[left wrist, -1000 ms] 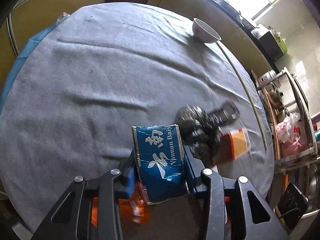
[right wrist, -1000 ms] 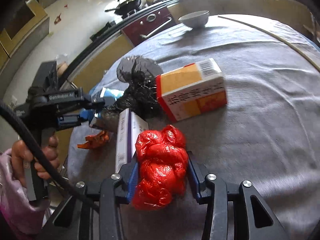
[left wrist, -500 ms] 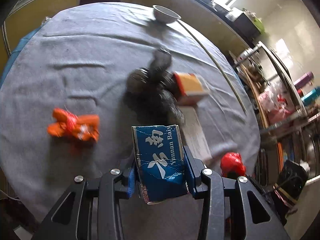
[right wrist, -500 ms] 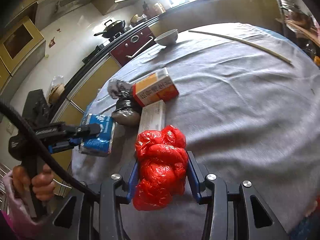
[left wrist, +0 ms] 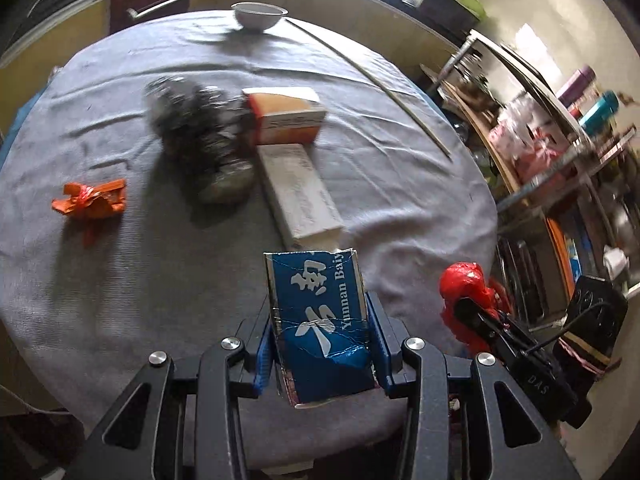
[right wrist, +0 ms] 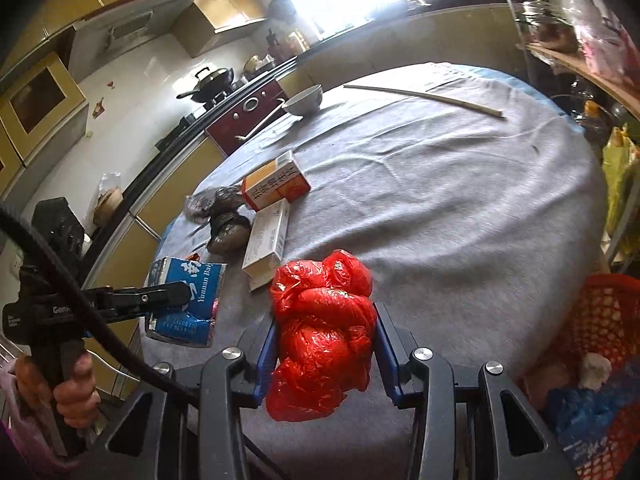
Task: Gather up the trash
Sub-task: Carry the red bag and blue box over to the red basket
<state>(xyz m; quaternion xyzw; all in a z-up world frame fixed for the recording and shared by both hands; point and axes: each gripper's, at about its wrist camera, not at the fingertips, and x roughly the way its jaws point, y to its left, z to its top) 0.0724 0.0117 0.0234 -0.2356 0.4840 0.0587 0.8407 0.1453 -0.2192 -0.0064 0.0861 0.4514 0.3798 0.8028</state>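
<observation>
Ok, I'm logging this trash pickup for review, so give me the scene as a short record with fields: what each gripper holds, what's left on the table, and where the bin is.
left gripper: shut on flattened blue foil carton
right gripper: shut on crumpled red plastic bag
left on grey tablecloth: orange wrapper scrap; black plastic bag; orange-and-white box; long white box
also there: white bowl; thin stick
bin: red mesh basket, beside the table edge, trash inside

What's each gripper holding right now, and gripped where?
Left gripper: blue foil packet, clamped across its lower sides. Right gripper: crumpled red plastic bag, squeezed across its middle.
</observation>
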